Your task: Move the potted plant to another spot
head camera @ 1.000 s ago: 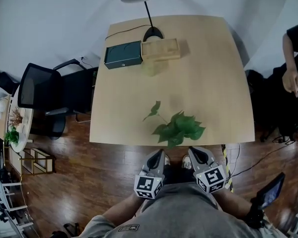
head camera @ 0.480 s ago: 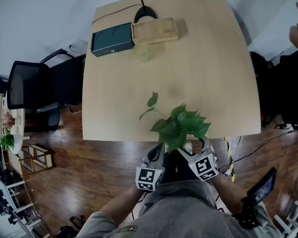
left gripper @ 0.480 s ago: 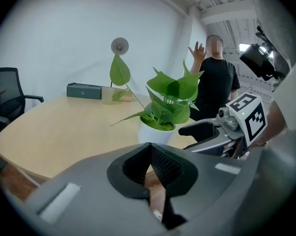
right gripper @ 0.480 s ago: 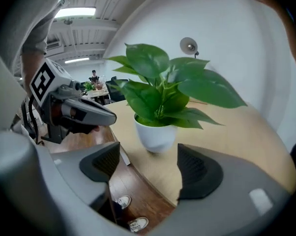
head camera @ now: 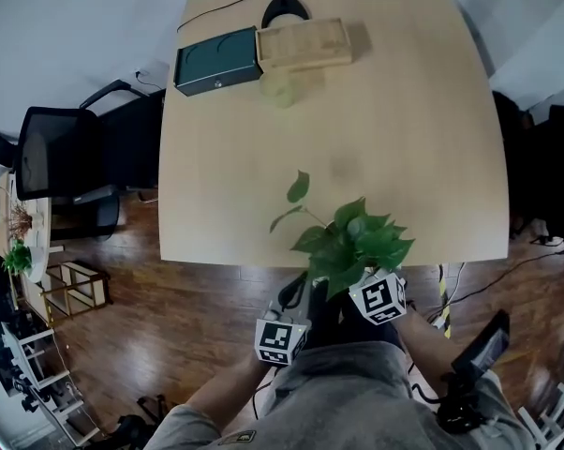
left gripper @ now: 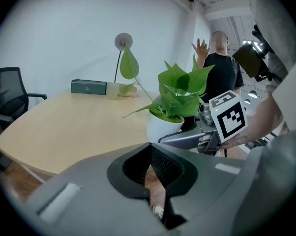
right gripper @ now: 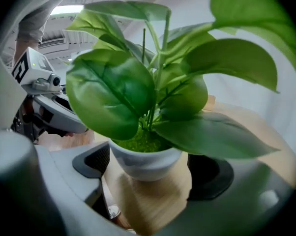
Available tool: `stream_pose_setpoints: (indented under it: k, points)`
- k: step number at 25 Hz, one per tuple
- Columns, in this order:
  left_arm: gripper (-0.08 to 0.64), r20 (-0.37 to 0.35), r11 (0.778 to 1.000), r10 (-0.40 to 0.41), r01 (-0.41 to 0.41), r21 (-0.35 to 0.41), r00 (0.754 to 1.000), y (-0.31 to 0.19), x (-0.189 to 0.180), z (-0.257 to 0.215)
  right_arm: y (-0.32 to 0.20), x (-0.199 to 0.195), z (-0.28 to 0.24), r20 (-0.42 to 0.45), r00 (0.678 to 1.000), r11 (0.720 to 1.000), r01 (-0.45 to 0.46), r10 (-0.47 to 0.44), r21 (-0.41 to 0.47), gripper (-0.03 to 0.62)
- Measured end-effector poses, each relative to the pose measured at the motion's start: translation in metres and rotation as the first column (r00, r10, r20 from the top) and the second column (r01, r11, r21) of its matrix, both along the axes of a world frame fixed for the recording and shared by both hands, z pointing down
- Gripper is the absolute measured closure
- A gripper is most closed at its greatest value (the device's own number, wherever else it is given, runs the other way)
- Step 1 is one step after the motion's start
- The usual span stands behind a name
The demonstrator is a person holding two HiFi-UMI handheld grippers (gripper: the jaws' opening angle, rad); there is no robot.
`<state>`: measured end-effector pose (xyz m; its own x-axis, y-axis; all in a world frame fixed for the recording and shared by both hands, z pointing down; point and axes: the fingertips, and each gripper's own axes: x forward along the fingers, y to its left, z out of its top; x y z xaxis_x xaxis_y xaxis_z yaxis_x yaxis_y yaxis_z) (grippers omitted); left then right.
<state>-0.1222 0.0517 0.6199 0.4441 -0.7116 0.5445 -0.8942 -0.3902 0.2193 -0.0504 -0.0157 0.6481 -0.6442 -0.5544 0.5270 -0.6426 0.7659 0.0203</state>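
The potted plant [right gripper: 144, 162] stands upright at the desk's [head camera: 404, 111] near edge, squarely between the jaws of the right tongs [right gripper: 153, 169] (just opened wide, not pressing it); the left tongs [left gripper: 150, 156], clenched and empty, lie farther off.

In the head view, the green broad-leaved potted plant [head camera: 354, 245] is hiding its own white pot [right gripper: 145, 165]. At twelve o'clock the picture's edge is cutting off the black desk lamp [head camera: 285, 9], leaving only its round base.

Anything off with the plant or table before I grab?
Nothing is spilled or damaged. The plant stands upright, but its pot sits close to the table's near edge, so a nudge might tip it off.
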Motion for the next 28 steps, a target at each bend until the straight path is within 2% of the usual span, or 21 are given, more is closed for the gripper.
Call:
stream_pose_setpoints:
  k: [6, 11, 18, 23, 28]
  points:
    - [0.566, 0.006, 1.000, 0.004, -0.005, 0.005, 1.000, -0.001, -0.004, -0.002, -0.007, -0.006, 0.006, 0.012, 0.998, 0.998, -0.064, 0.064, 0.027, 0.094]
    - [0.566, 0.016, 1.000, 0.021, -0.021, 0.020, 1.000, 0.003, -0.004, -0.003, -0.006, -0.008, 0.004, 0.042, 0.996, 0.995, -0.087, 0.084, 0.055, 0.124]
    - [0.566, 0.020, 0.999, 0.037, -0.038, 0.027, 0.999, 0.002, -0.002, -0.006, -0.004, -0.007, 0.002, 0.047, 0.995, 0.993, -0.089, 0.086, 0.075, 0.130]
    - [0.566, 0.013, 0.998, 0.042, -0.043, 0.039, 0.999, -0.006, 0.000, -0.010, -0.008, -0.007, -0.002, 0.083, 0.992, 0.993, -0.096, 0.090, 0.067, 0.130]
    - [0.566, -0.002, 0.997, 0.049, -0.049, 0.064, 0.999, -0.016, 0.001, -0.025, -0.018, -0.004, -0.021, 0.084, 0.992, 0.990, -0.106, 0.099, 0.087, 0.130]
